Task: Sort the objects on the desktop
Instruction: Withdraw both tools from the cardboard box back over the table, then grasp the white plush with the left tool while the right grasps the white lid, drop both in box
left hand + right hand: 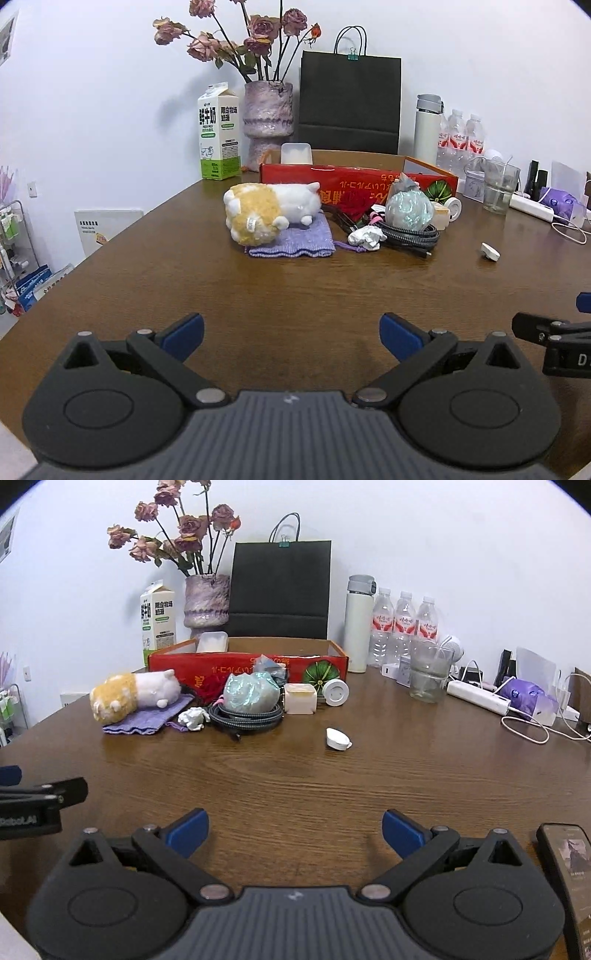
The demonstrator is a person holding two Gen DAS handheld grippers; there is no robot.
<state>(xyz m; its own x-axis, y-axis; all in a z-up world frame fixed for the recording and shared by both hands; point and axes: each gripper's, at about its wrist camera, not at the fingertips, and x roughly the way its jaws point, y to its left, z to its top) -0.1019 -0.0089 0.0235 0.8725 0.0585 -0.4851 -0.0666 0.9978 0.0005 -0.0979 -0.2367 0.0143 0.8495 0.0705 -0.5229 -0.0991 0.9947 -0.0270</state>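
A pile of loose objects lies mid-table in front of a red cardboard box (354, 181) (207, 666). A yellow-and-white plush toy (269, 212) (133, 694) lies on a purple knitted pouch (295, 242) (147, 718). Beside it are a crumpled paper ball (365, 236) (192, 718), a coiled black cable (410, 232) (247, 716), a teal wrapped bundle (408, 208) (251, 694), a cream box (300, 698), a white round object (335, 691) and a small white cap (490, 252) (337, 738). My left gripper (291, 338) and right gripper (295, 832) are open and empty, low over the near table.
Along the back stand a milk carton (218, 133), a vase of dried roses (267, 122), a black paper bag (349, 99), a white flask (358, 624), water bottles (404, 627), a glass (430, 675) and a power strip (478, 698). A phone (570, 871) lies right of my right gripper.
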